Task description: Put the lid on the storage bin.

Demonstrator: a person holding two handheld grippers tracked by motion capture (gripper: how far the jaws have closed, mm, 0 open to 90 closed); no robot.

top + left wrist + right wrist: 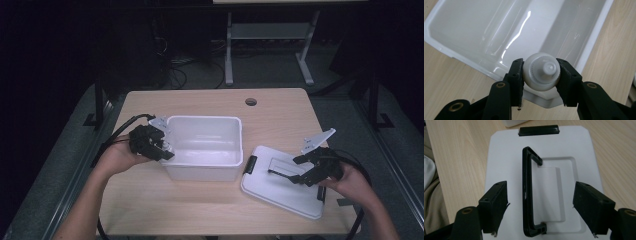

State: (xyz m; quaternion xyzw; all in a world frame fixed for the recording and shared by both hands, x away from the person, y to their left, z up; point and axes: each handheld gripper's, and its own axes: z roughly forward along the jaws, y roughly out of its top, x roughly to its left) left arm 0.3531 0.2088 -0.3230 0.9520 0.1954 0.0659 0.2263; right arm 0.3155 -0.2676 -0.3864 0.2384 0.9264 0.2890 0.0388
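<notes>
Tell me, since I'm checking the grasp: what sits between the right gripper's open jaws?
The lid's black handle, raised on edge, untouched by the right gripper, seen in the right gripper view.

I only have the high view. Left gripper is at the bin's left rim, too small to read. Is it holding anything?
Observer: Yes. In the left gripper view the left gripper is shut on a small white round cap-like piece, a pad on each side.
Operator: Over the bin or beside it?
Observer: Over the white bin, just inside its near rim; the bin's floor looks bare.
Operator: And the right gripper on the lid?
Observer: The right gripper is open above the white lid. The lid's black handle lies between the jaws, and neither pad touches it.
</notes>
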